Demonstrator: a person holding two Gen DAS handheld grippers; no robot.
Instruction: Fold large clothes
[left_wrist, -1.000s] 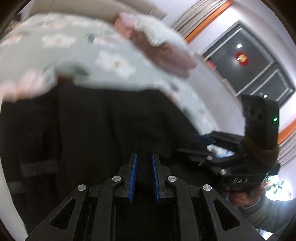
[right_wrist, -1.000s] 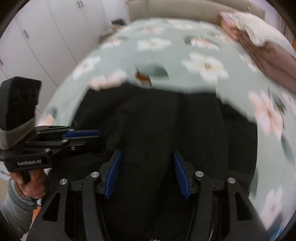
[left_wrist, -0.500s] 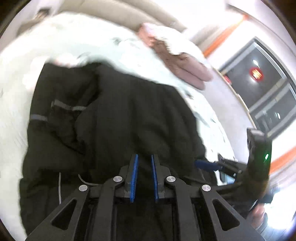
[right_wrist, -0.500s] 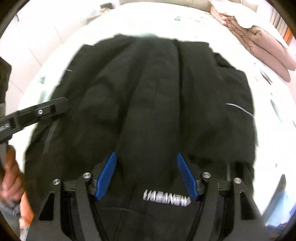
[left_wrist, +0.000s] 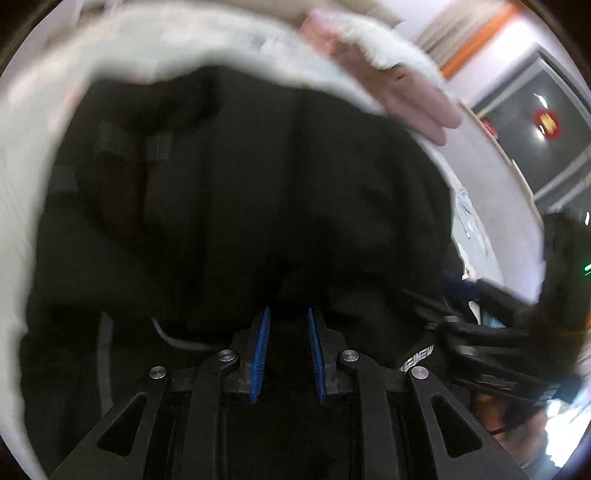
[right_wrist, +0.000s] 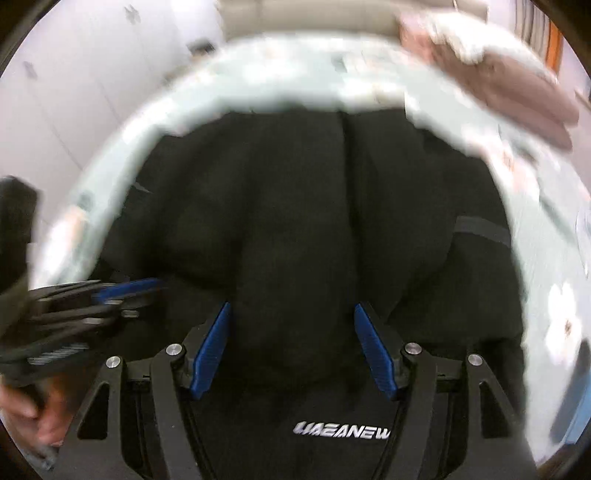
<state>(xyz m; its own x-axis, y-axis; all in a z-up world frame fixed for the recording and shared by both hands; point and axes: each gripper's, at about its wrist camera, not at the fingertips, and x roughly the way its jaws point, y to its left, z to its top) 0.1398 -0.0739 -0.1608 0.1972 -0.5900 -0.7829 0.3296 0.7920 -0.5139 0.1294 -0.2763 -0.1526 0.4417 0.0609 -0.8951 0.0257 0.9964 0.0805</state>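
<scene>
A large black jacket (left_wrist: 258, 192) lies bunched on a pale green flowered bed (left_wrist: 44, 155); it fills most of the right wrist view (right_wrist: 303, 221) too, with white lettering (right_wrist: 341, 430) near its close edge. My left gripper (left_wrist: 287, 314) has its blue pads a narrow gap apart, with black cloth of the jacket's near edge between them. My right gripper (right_wrist: 291, 314) is wide open over the jacket, with a fold of cloth bulging between the pads and not pinched. The right gripper also shows in the left wrist view (left_wrist: 480, 332), and the left one in the right wrist view (right_wrist: 122, 291).
A pink and white folded quilt (left_wrist: 399, 85) lies at the far right of the bed, also in the right wrist view (right_wrist: 498, 74). White wardrobe doors (right_wrist: 74, 92) stand to the left. A dark window (left_wrist: 535, 122) is on the right wall.
Both views have dropped closer to the jacket and blurred with motion. The jacket's far edge has bunched toward me. The left pads stay narrow, the right stays wide open.
</scene>
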